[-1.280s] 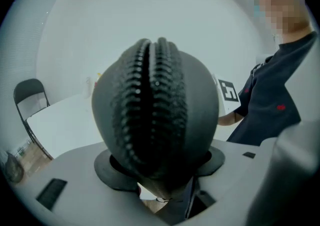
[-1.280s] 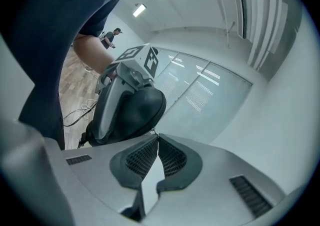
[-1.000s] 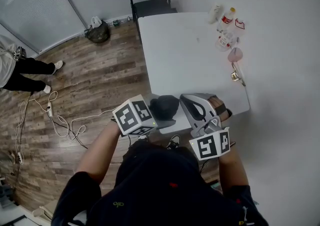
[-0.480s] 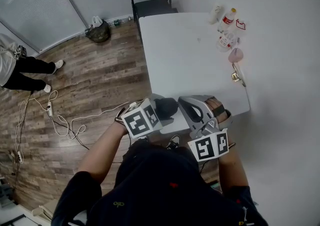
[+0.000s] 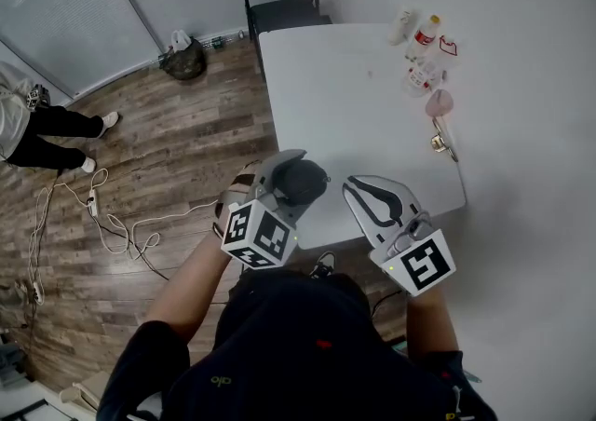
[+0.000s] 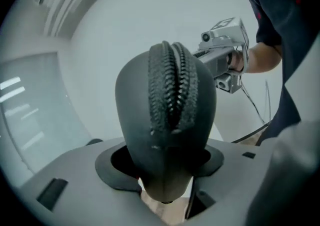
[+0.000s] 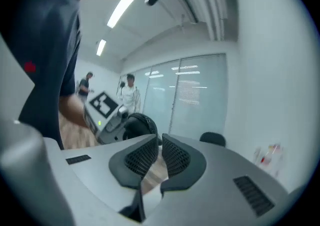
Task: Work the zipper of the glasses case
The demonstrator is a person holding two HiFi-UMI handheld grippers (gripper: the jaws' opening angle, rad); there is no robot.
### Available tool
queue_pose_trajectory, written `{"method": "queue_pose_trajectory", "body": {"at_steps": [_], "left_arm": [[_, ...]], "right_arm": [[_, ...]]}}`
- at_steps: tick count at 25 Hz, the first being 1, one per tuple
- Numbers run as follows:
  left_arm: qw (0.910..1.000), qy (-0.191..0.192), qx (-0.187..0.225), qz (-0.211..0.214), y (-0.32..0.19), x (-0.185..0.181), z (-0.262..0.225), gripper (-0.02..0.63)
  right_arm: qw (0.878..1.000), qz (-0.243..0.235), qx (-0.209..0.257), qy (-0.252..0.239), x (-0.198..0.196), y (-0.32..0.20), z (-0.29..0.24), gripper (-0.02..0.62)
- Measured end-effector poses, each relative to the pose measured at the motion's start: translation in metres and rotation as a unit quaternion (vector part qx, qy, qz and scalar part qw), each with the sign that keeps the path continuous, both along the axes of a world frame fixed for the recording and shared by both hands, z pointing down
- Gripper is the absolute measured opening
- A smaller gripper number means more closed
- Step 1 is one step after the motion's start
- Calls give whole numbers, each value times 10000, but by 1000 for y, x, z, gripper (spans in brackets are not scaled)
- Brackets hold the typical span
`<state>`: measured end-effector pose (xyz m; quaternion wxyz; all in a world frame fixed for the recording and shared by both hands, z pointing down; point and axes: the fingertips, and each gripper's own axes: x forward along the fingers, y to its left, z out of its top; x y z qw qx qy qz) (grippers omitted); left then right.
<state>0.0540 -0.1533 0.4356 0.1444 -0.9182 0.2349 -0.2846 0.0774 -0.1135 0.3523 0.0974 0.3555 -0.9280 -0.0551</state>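
While left gripper (image 6: 165,182) clamps glasses case (image 6: 135,115), right gripper (image 7: 159,156) is closed, empty; case looks stiff, light; pinch zipper (image 6: 170,85) ahead.

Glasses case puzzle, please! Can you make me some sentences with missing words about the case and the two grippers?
The left gripper grips the glasses case, which is ____ in colour.
The zipper faces the ____ gripper's camera.
The right gripper has its jaws shut, with ____ between them.
Missing words: black; left; nothing.
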Motion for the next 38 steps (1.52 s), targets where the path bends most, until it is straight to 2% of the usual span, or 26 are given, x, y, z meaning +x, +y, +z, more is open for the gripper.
{"method": "queue_pose_trajectory", "body": {"at_steps": [1, 2, 3, 4, 5, 7, 9, 13, 15, 18, 21, 23, 25, 27, 30, 32, 35, 38], "left_arm": [[9995, 33, 316, -9, -2, -1, -8, 272], [9983, 72, 581, 19, -3, -2, -17, 272], [9967, 107, 802, 64, -2, -2, -25, 272], [9951, 136, 978, 104, -1, -2, -33, 272], [9935, 159, 1118, 124, 1, -1, -40, 272], [9904, 158, 1370, 119, 1, 0, -50, 272], [9871, 77, 1596, 90, -1, 2, -53, 272], [9825, -107, 1859, -14, -6, 3, -53, 272], [9806, -219, 1948, -83, -8, -1, -52, 272], [9798, -303, 1969, -161, -9, -5, -49, 272], [9785, -395, 2021, -138, -9, -5, -45, 272], [9784, -388, 2024, -143, -9, -5, -45, 272], [9786, -364, 2015, -203, -11, -6, -46, 272], [9779, -372, 2039, -284, -14, -7, -47, 272], [9747, -459, 2154, -388, -18, -8, -46, 272], [9740, -486, 2168, -441, -20, -10, -45, 272], [9739, -500, 2157, -503, -21, -13, -46, 273], [9740, -519, 2151, -478, -21, -11, -45, 273]], "right_arm": [[9964, -76, -449, -714, 4, 1, -4, 23], [9867, -246, -851, -1363, 6, 3, -8, 26], [9727, -465, -1209, -1924, 6, 6, -12, 60], [9575, -691, -1515, -2356, 3, 9, -15, 127], [9439, -884, -1758, -2653, -1, 12, -17, 161], [9244, -1127, -2089, -2985, -11, 18, -19, 161], [9112, -1201, -2312, -3191, -18, 20, -20, 161], [8978, -1178, -2466, -3455, -18, 19, -20, 160], [8864, -1264, -2529, -3665, -18, 22, -24, 150], [8668, -1394, -2611, -4012, -17, 25, -30, 102], [8528, -1480, -2649, -4250, -18, 25, -33, 81], [8525, -1472, -2638, -4265, -21, 23, -34, 73], [8611, -1361, -2577, -4166, -23, 21, -33, 46], [8781, -1132, -2455, -3949, -20, 19, -30, 32], [9103, -705, -2171, -3454, -15, 15, -26, 23], [9238, -569, -2009, -3210, -15, 14, -27, 23], [9293, -443, -1929, -3119, -18, 11, -26, 23], [9219, -528, -2020, -3263, -20, 11, -25, 25]]}}
